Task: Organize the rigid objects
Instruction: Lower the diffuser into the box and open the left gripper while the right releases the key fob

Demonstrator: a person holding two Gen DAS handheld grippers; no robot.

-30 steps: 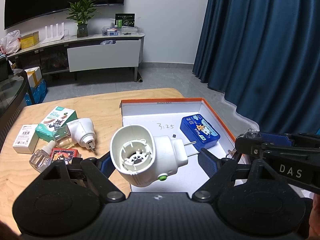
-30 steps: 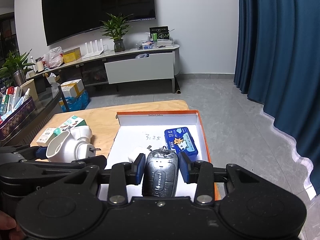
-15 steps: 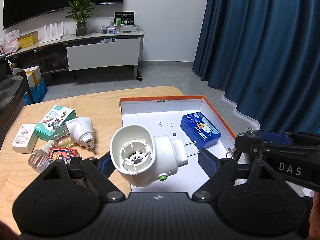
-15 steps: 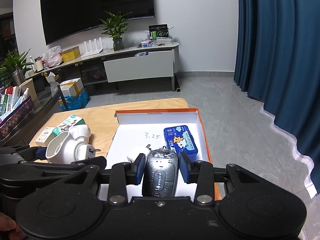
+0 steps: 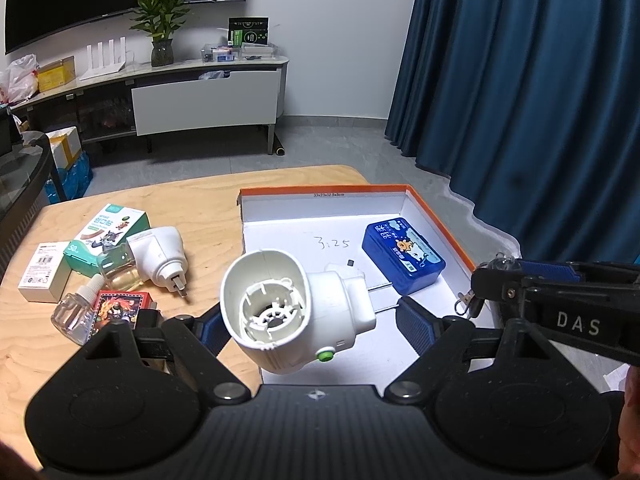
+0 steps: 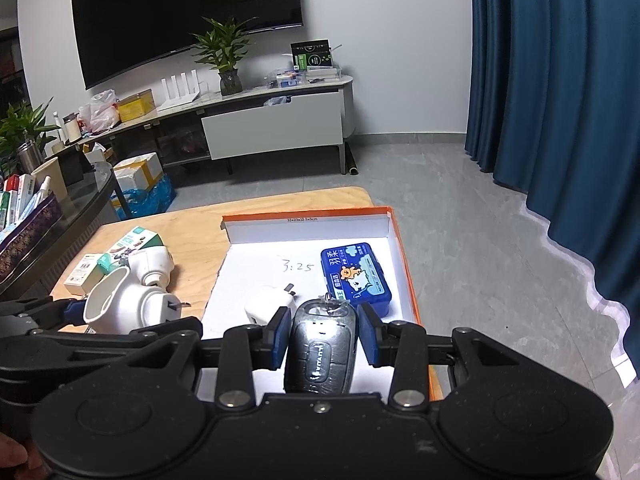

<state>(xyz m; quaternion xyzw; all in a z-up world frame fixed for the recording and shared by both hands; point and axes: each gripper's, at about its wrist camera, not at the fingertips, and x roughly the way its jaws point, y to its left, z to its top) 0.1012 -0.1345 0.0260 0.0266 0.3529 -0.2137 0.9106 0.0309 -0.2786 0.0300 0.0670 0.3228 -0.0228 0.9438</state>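
on your desk the tray sits to the right, with the tin in its far right part. left of the tray lie the cartons, a plug-in diffuser and a small bottle.

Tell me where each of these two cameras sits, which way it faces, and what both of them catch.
Left wrist: sits on the left gripper, looks forward and down over the wooden table and the orange-rimmed box; its fingers bracket a white plug-in vaporizer, and the right gripper enters from the right.
Right wrist: sits on the right gripper, faces the same box and the TV wall; a car key fob sits between its fingers, the left gripper at left.
Shared: the box, blue tin, second vaporizer.
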